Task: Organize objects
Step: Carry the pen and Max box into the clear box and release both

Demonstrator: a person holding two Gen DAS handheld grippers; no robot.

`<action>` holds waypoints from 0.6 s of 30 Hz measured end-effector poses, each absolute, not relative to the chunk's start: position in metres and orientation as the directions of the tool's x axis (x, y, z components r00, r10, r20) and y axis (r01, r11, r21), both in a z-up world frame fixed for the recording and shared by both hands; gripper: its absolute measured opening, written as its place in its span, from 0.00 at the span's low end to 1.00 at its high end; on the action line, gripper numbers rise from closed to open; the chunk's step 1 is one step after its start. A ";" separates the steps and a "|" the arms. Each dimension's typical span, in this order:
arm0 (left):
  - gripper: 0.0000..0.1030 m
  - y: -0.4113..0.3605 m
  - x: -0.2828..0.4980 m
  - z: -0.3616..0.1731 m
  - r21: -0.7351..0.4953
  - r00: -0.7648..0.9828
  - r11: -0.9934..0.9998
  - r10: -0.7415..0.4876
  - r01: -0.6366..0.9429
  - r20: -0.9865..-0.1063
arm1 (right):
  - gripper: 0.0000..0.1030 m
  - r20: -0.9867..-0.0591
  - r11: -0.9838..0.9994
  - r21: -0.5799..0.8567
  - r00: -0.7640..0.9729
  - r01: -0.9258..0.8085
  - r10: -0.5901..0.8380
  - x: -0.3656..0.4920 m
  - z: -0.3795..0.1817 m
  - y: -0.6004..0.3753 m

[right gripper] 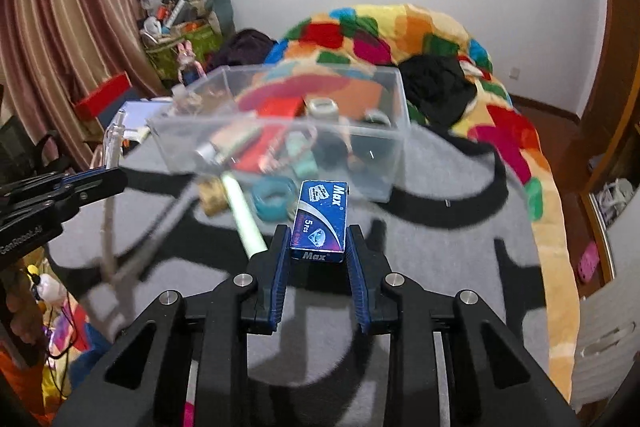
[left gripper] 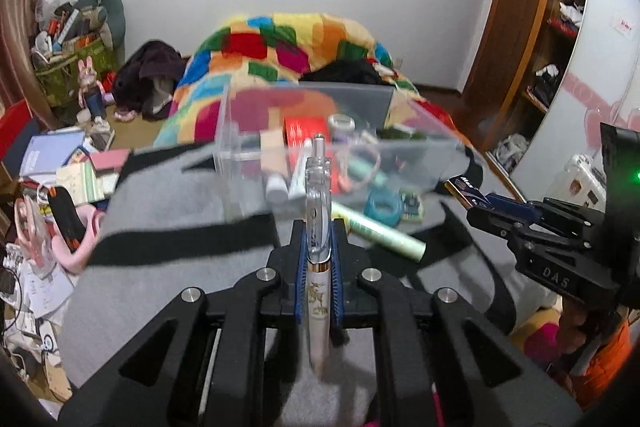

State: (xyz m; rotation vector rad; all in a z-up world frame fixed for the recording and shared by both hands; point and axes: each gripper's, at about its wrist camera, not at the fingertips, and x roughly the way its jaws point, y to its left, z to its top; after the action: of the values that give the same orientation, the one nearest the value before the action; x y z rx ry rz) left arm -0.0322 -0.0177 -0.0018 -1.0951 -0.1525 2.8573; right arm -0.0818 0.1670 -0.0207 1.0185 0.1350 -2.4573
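Note:
My left gripper point(left gripper: 318, 227) is shut on a white and clear pen point(left gripper: 318, 219), held upright above the grey blanket point(left gripper: 160, 211). My right gripper point(right gripper: 318, 231) is shut on a small blue "Max" box point(right gripper: 320, 217); it also shows in the left wrist view point(left gripper: 466, 189). A clear plastic bin point(right gripper: 394, 131) holding several small items lies on the blanket just beyond both grippers. A pale green tube point(right gripper: 244, 217), a teal ring point(right gripper: 272, 201) and a gold roll point(right gripper: 212, 197) lie in front of the bin.
A colourful patchwork quilt point(right gripper: 440, 35) covers the bed behind the bin. Books and clutter point(left gripper: 68, 171) lie on the floor to the left. Striped curtains point(right gripper: 60, 27) hang at left, wooden shelves point(left gripper: 560, 39) stand at right.

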 end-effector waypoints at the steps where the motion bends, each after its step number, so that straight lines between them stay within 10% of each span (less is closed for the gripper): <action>1: 0.10 -0.019 -0.034 0.002 -0.122 -0.750 -0.992 0.107 -0.035 -0.653 | 0.24 -0.680 -0.881 0.084 -0.620 0.465 -0.392 -0.081 -0.016 0.164; 18: 0.10 -0.052 -0.065 0.045 -0.231 -0.813 -0.973 0.118 0.021 -0.570 | 0.24 -0.600 -0.866 0.135 -0.656 0.482 -0.458 -0.121 0.027 0.141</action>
State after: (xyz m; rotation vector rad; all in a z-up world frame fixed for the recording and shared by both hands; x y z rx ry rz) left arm -0.0650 -0.0515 0.0451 -0.9411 -0.3525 2.9225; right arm -0.1206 0.1405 0.0266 0.8795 0.0493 -2.4662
